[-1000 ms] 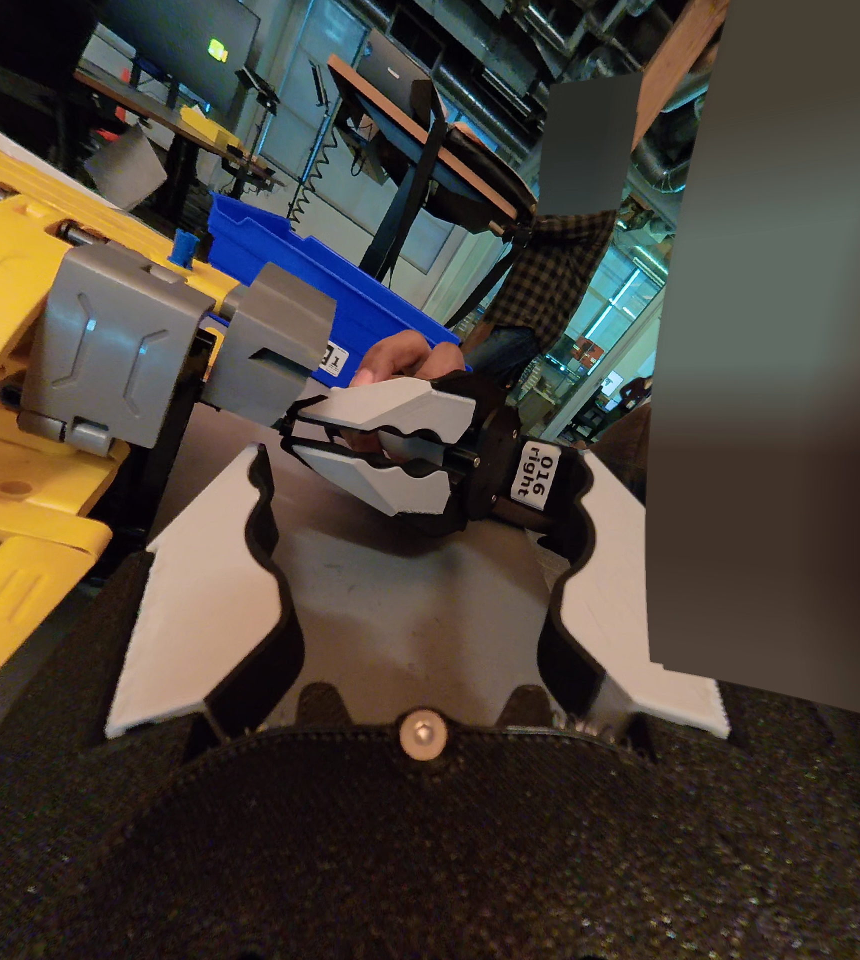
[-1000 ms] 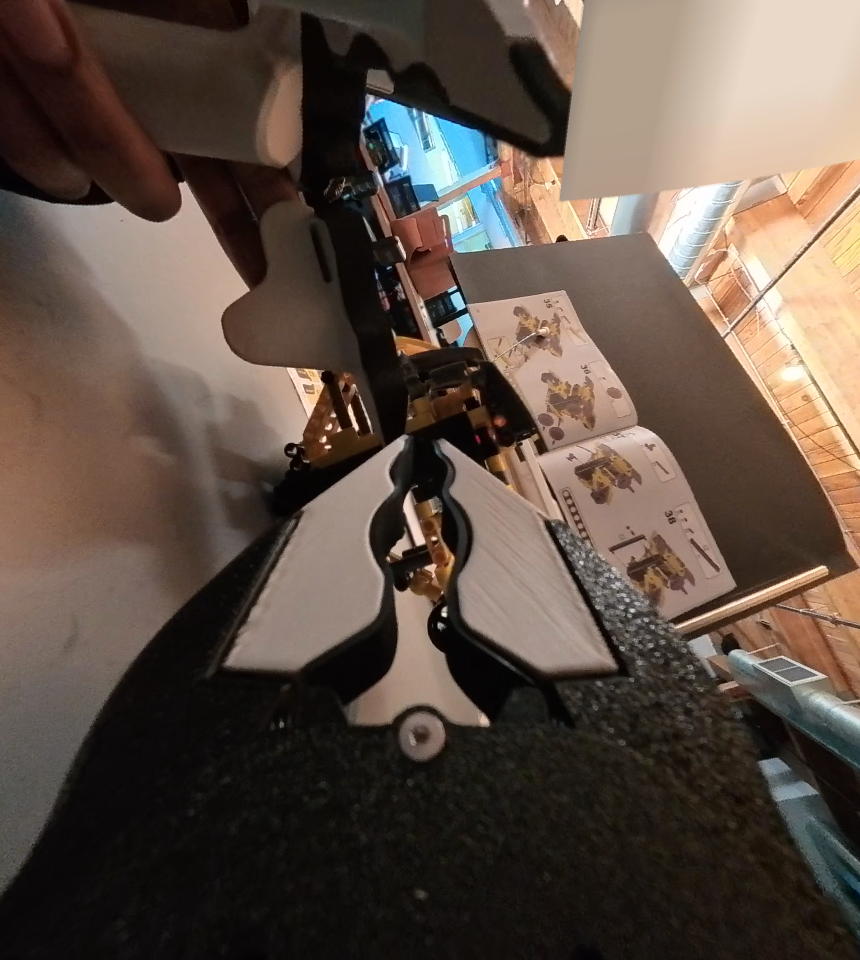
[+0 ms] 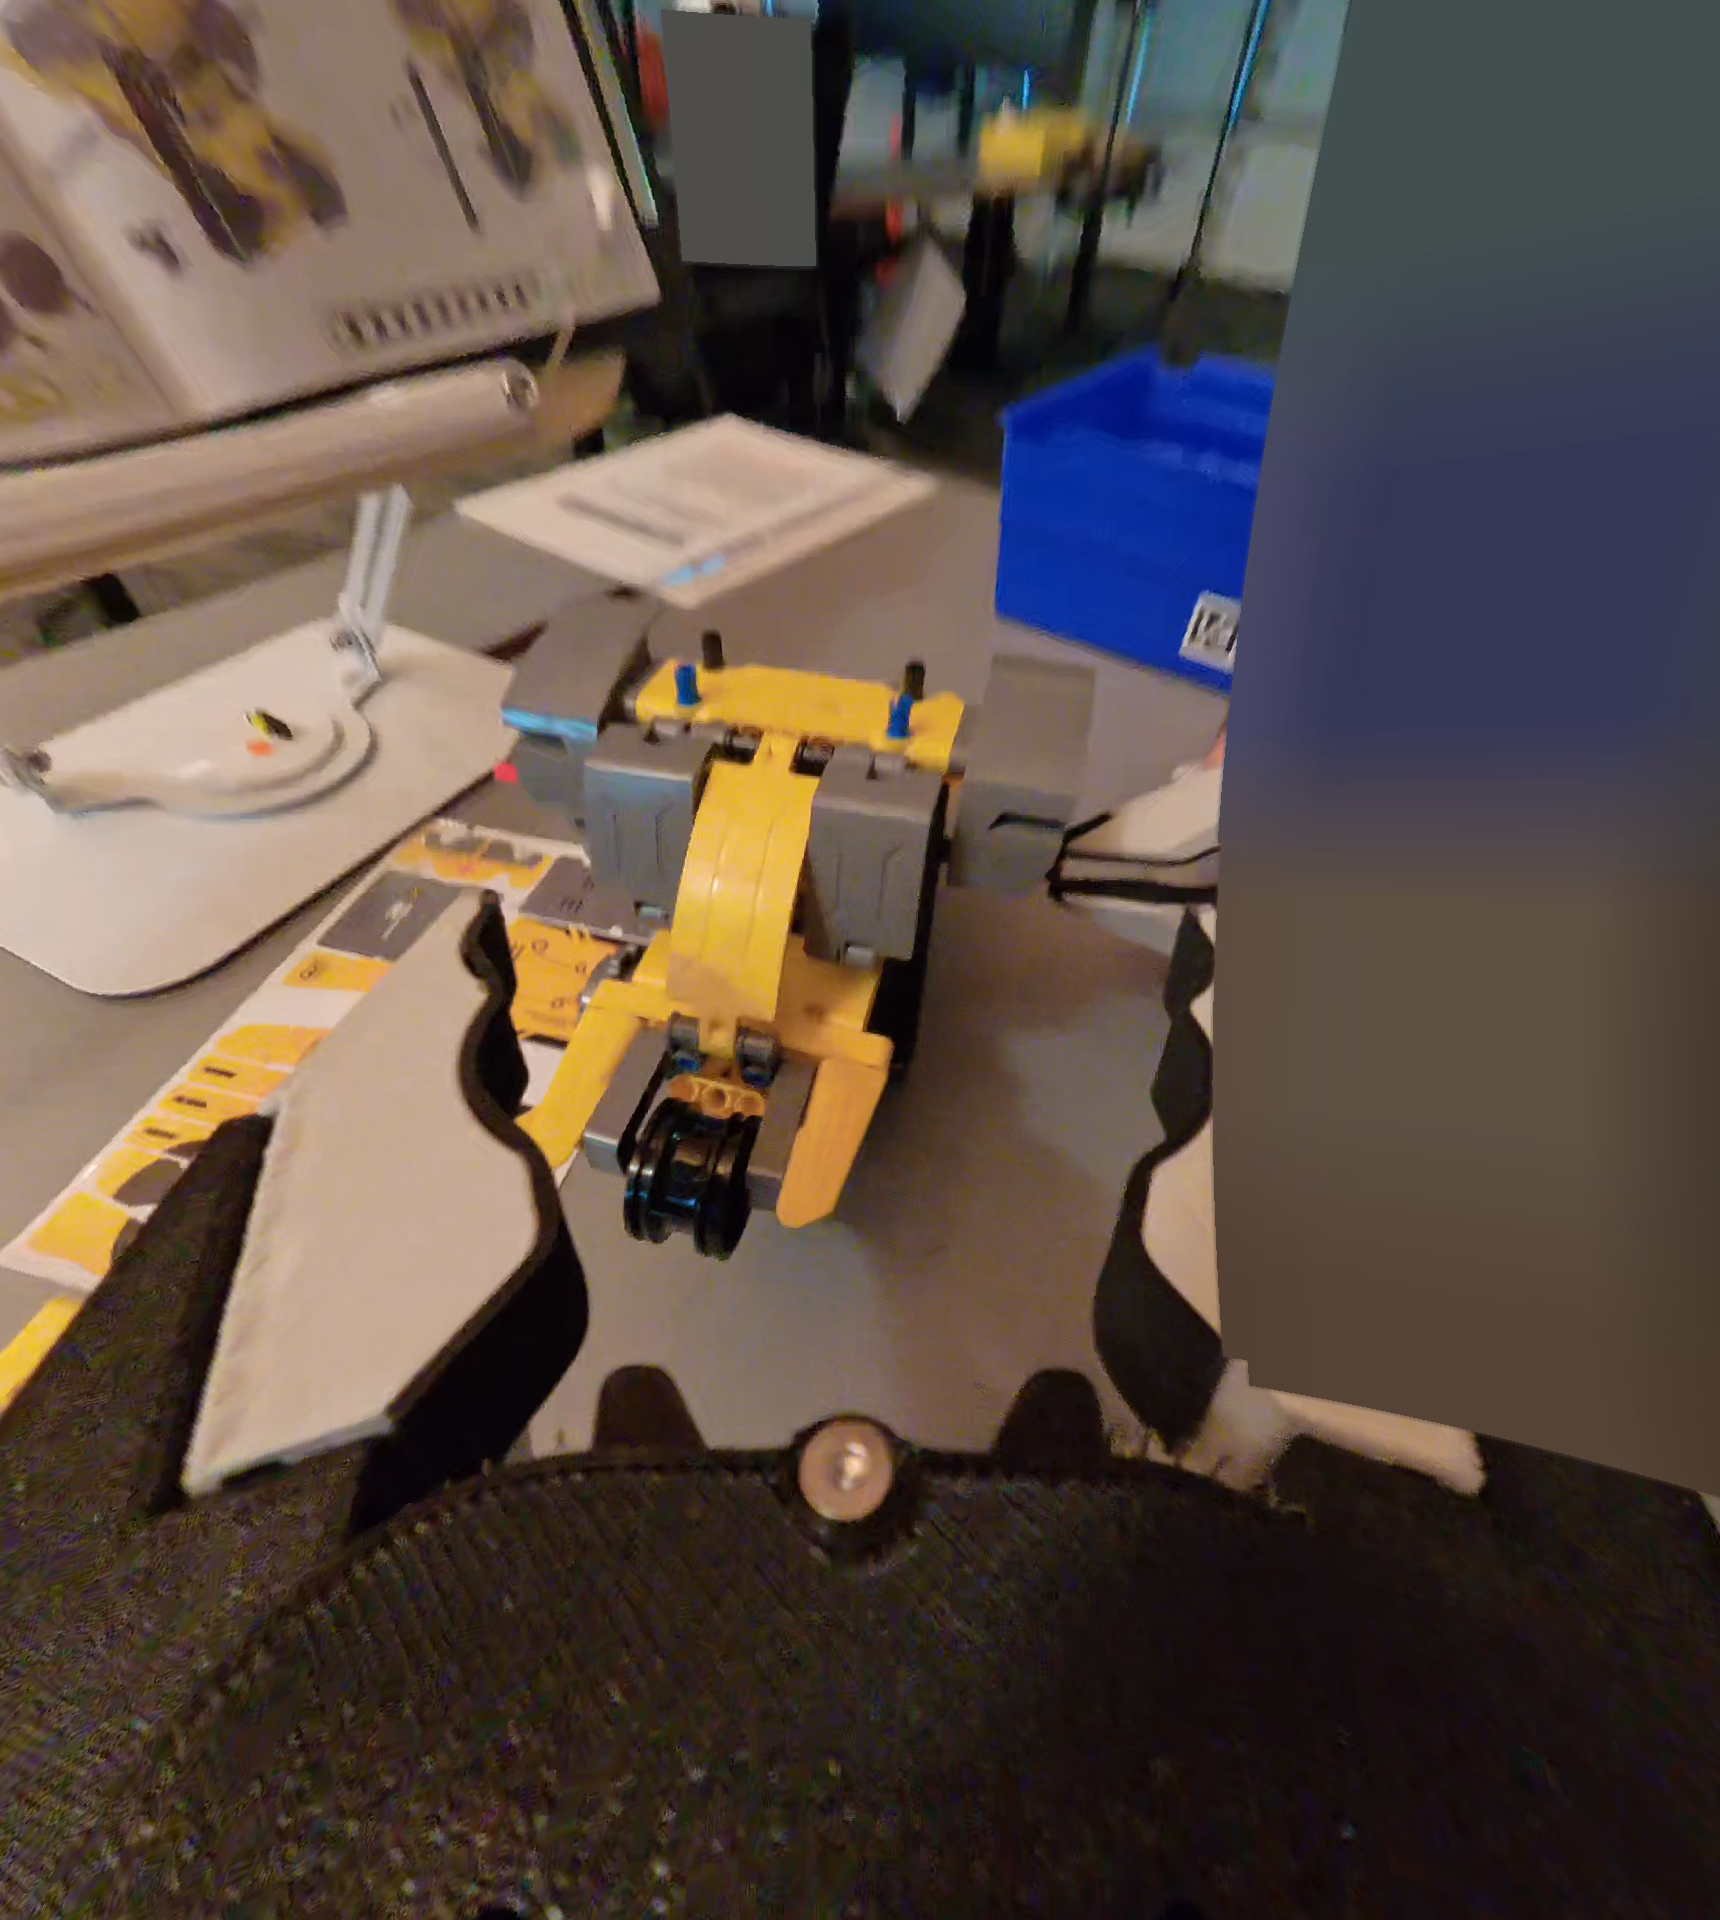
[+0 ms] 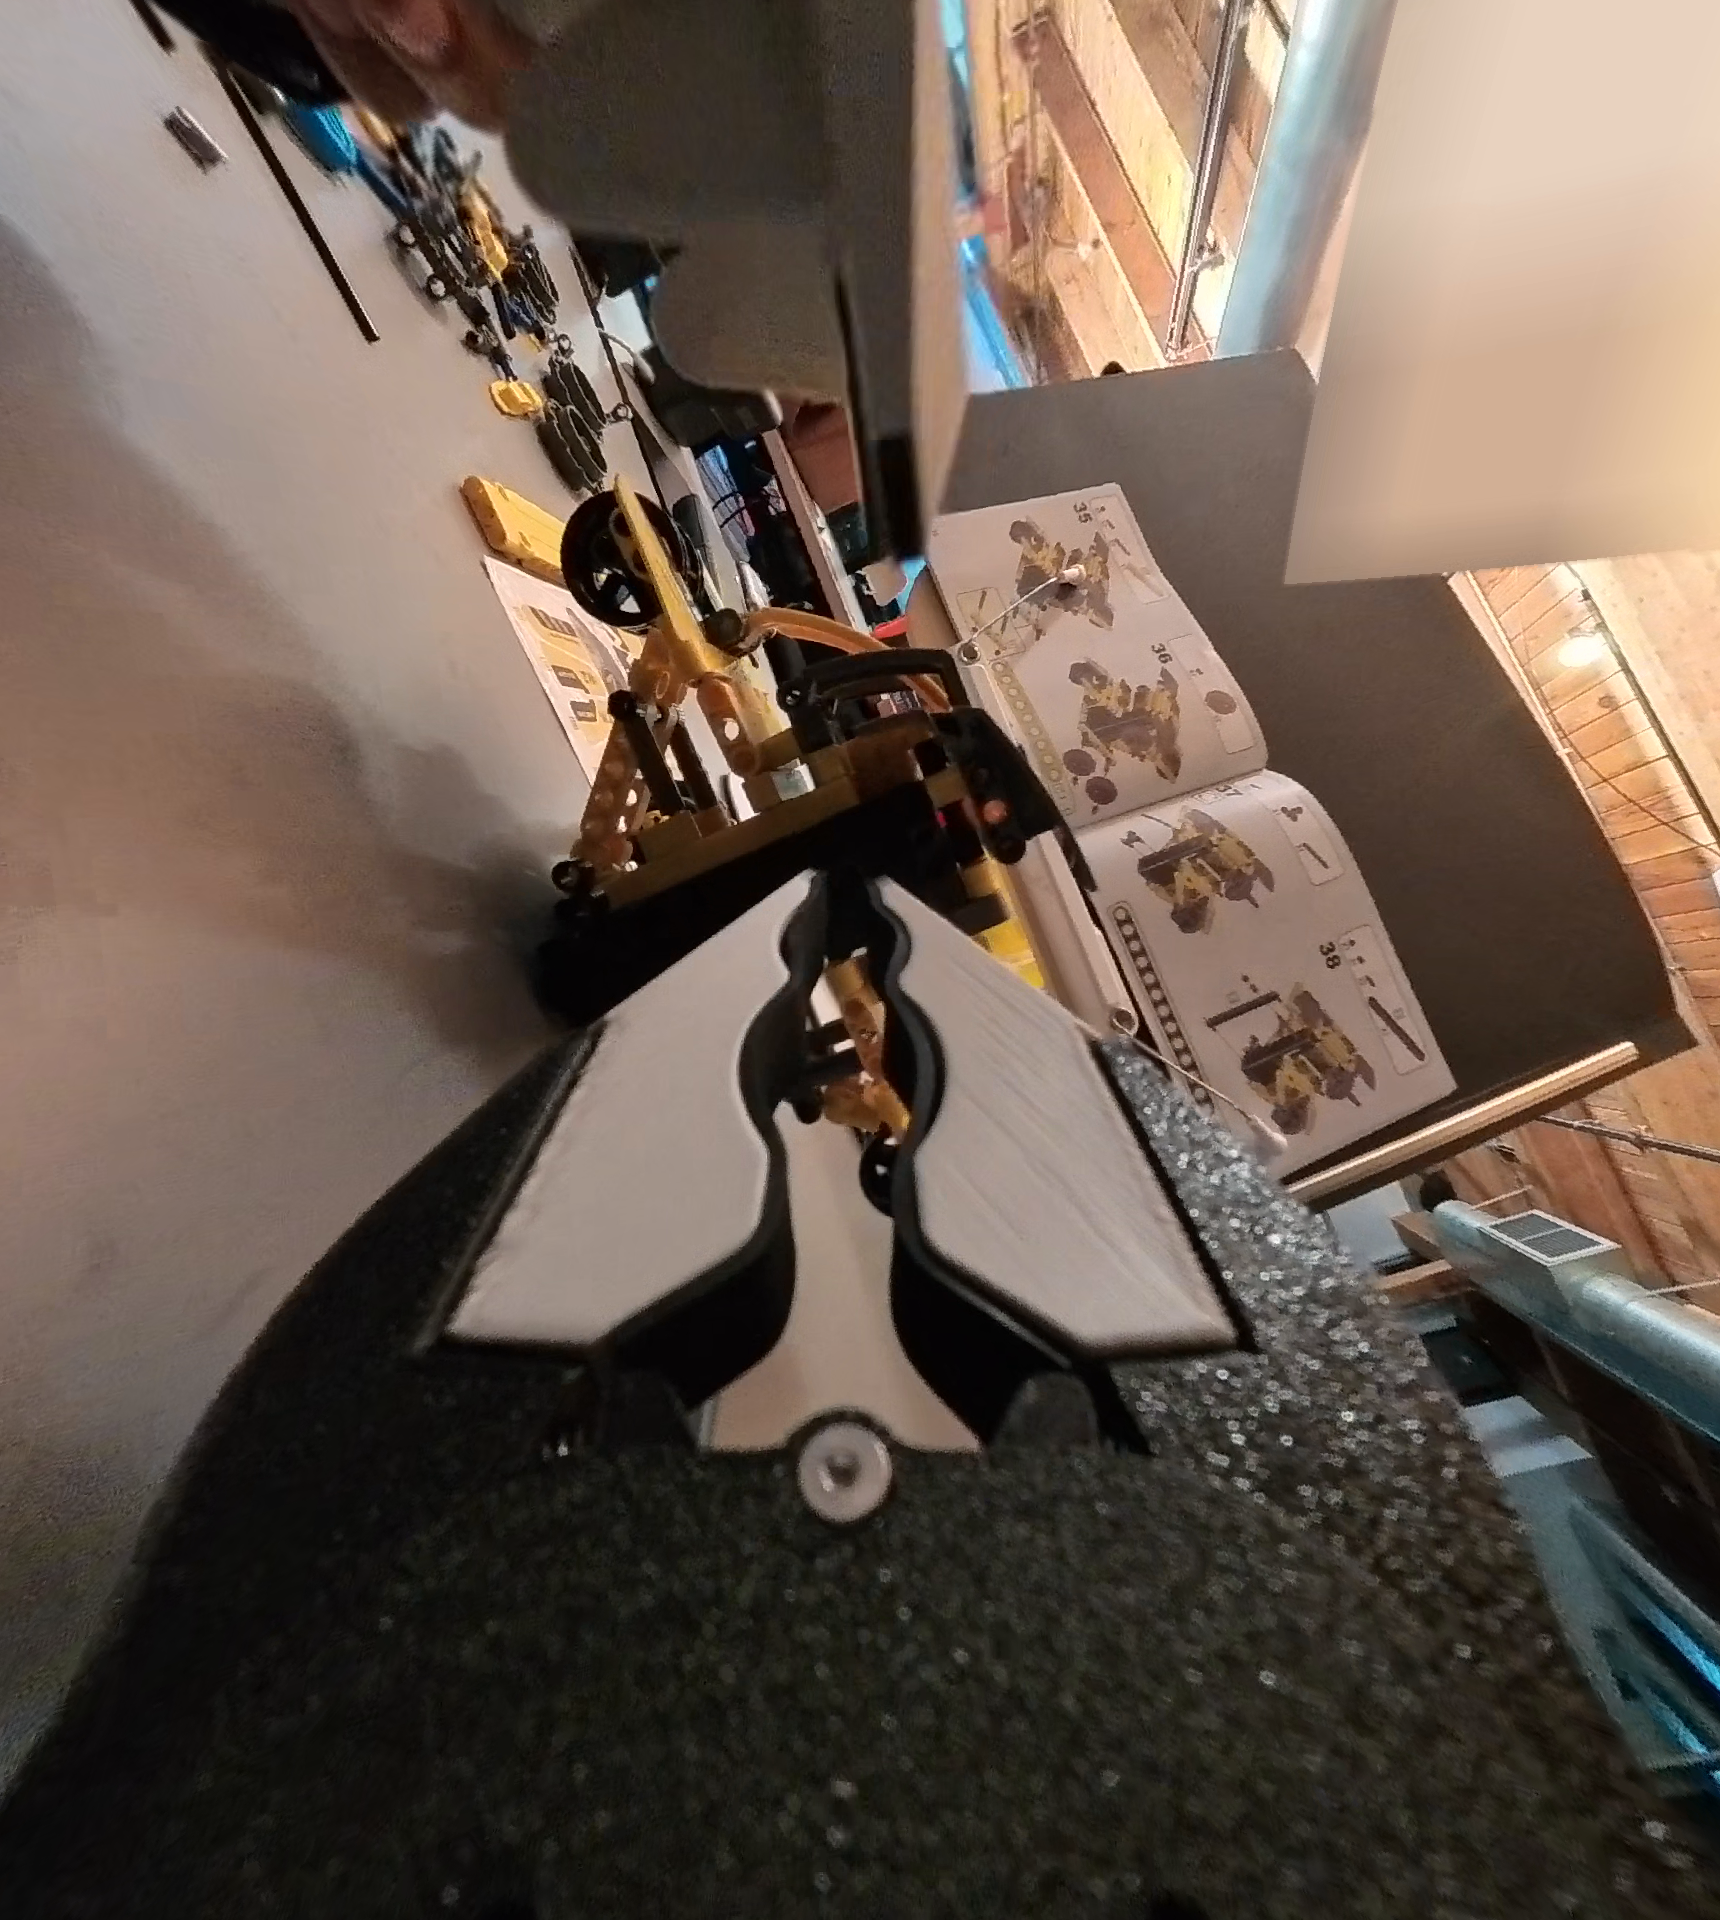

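While right gripper [image 4: 840, 935] fingers pinch the yellow brick model [image 3: 752, 914] on the worktop [image 3: 939, 1309], left gripper [image 3: 825, 1039] fingers are spread w/ nothing between; sticker sheet [image 3: 212, 1091], booklet stand [image 3: 160, 821], blue bin [image 3: 1126, 520] nearby.

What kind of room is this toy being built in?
Probably a workshop or lab. A half-built yellow and grey brick vehicle sits on a grey worktable, an open instruction booklet is propped on a stand, and a blue plastic bin stands behind. Bare metal ducts and wooden walls show too.
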Demonstrator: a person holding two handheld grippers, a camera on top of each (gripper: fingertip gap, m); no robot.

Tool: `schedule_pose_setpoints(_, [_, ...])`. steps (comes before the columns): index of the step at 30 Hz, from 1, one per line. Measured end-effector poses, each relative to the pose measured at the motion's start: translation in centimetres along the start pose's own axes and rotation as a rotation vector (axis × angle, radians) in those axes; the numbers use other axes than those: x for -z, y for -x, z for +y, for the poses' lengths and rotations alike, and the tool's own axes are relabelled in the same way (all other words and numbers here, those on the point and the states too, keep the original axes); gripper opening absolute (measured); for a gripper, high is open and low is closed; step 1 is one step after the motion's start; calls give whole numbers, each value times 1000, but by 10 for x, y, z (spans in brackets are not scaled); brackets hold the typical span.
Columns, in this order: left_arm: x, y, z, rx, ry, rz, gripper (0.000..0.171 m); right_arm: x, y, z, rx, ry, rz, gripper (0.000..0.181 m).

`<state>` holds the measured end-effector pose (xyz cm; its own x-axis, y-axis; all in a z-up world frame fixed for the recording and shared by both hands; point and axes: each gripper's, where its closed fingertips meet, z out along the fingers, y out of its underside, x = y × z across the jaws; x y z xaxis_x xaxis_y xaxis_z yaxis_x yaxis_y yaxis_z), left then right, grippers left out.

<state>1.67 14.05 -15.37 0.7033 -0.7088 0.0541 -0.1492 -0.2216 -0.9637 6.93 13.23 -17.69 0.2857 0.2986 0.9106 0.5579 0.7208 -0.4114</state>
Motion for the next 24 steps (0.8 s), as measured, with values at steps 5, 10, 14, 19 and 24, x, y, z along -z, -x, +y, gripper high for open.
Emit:
schedule_pose_setpoints(5, [-23,13,26,-139,255,-27,125,0,0,0,-13,0,-2,6])
schedule_pose_setpoints(10, [-35,15,41,-149,366,13,118,0,0,1,-18,0,-2,6])
schedule_pose_setpoints(14, [-39,13,52,-102,438,47,105,0,-1,2,-25,1,-2,6])
schedule_pose_setpoints(19, [-41,16,51,-102,417,50,84,-1,-3,6,-44,8,2,6])
schedule_pose_setpoints(24, [-41,14,54,-129,421,62,76,-1,-5,10,-73,0,-8,6])
